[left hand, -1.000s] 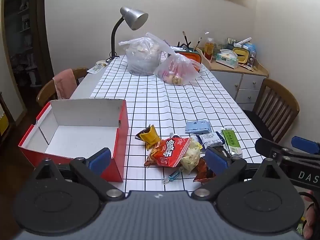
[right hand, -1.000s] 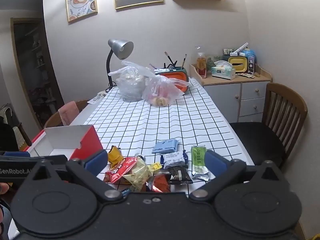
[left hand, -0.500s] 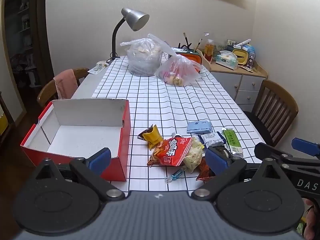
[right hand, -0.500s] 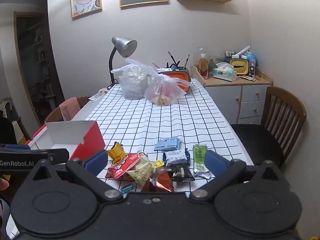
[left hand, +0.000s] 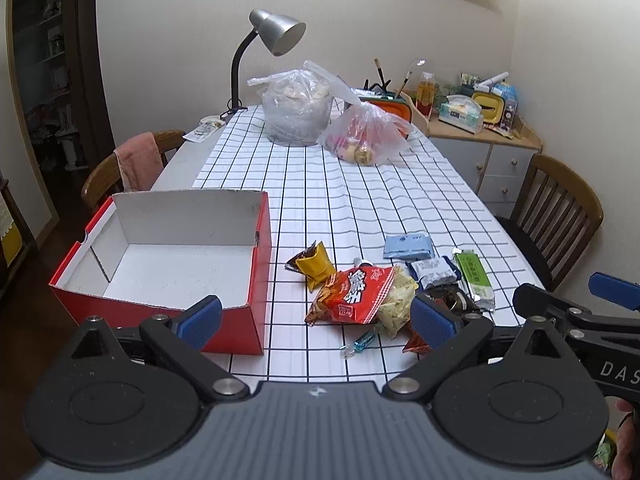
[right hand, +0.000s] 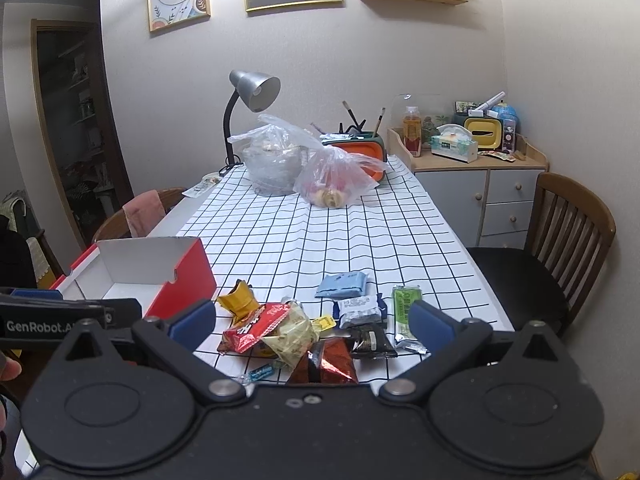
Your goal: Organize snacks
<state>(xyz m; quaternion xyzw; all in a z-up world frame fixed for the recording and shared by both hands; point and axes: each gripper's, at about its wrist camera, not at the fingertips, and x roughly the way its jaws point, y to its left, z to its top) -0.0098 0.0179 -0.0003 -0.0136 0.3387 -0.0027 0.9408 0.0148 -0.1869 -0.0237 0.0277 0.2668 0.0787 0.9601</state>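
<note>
A pile of snack packets lies near the table's front edge: a red chip bag (left hand: pixel 354 294) (right hand: pixel 256 326), a yellow packet (left hand: pixel 316 266) (right hand: pixel 240 300), a pale crinkled bag (right hand: pixel 294 334), a blue pack (left hand: pixel 408 246) (right hand: pixel 342 285), a green bar (left hand: pixel 474 278) (right hand: pixel 406 314) and dark packets (right hand: pixel 370 342). An empty red box with a white inside (left hand: pixel 168 256) (right hand: pixel 140 270) stands left of them. My left gripper (left hand: pixel 316 320) is open above the front edge, between box and pile. My right gripper (right hand: pixel 312 320) is open and empty over the pile.
Two clear plastic bags (left hand: pixel 298 112) (left hand: pixel 362 138) and a grey desk lamp (left hand: pixel 276 32) stand at the table's far end. Wooden chairs stand at the right (left hand: pixel 560 216) and far left (left hand: pixel 132 160). A cluttered cabinet (left hand: pixel 484 148) is at the back right.
Both grippers have drawn back and risen slightly, so the pile and box sit a little farther off. Nothing on the table has moved.
</note>
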